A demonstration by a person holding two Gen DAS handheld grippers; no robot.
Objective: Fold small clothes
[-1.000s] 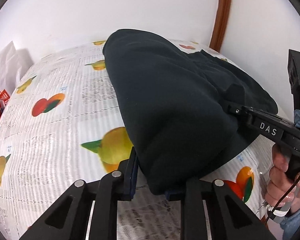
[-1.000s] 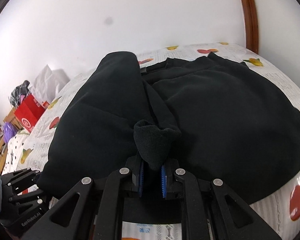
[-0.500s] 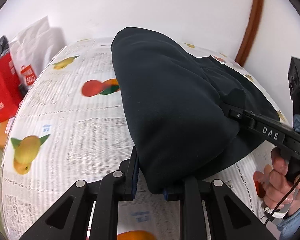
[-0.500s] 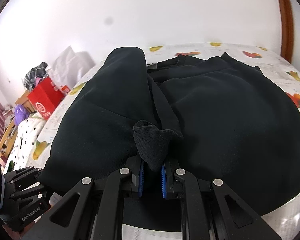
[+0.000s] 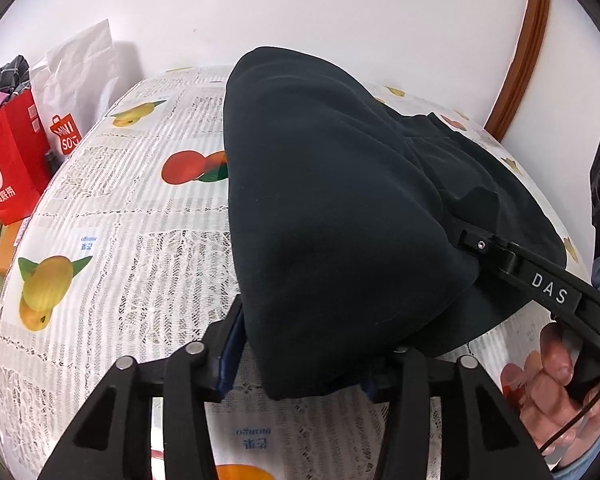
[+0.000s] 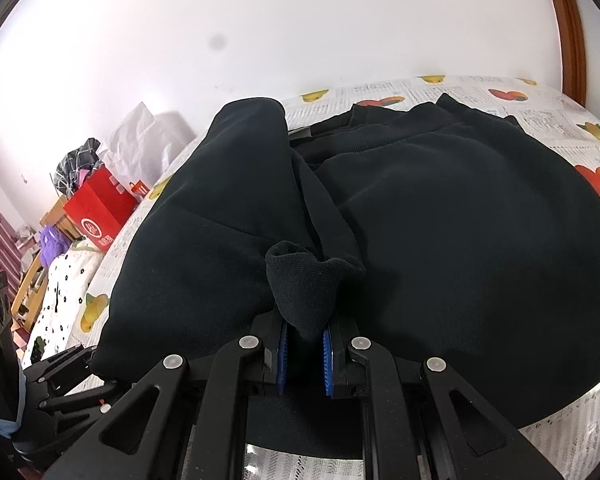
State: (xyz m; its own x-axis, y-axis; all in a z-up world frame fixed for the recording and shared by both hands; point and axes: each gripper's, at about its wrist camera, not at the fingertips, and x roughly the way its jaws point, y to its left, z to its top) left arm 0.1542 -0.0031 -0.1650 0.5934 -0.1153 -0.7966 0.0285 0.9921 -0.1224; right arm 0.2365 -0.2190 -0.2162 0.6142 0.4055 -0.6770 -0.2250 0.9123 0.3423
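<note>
The dark fleece garment [image 5: 340,220] lies on the fruit-printed lace tablecloth [image 5: 132,248], filling it from centre toward 3 o'clock in the left wrist view. The red paper bag [image 5: 8,160] and white shopping bag [image 5: 80,76] stand beyond the cloth's edge at 10 o'clock.

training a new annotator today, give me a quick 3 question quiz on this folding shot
1. True or false: the right gripper is pinching a bunched bit of the dark garment.
2. Which bag stands beside the fruit-print tablecloth in the left wrist view? A) red paper bag B) blue backpack C) green sack
3. Fill in: the left gripper has its jaws ____ with the garment's folded edge between them.

Key
1. True: cloth sits clamped between its blue pads.
2. A, the red paper bag, with a white bag behind it.
3. Opening: the pads stand apart from the cloth.
</note>
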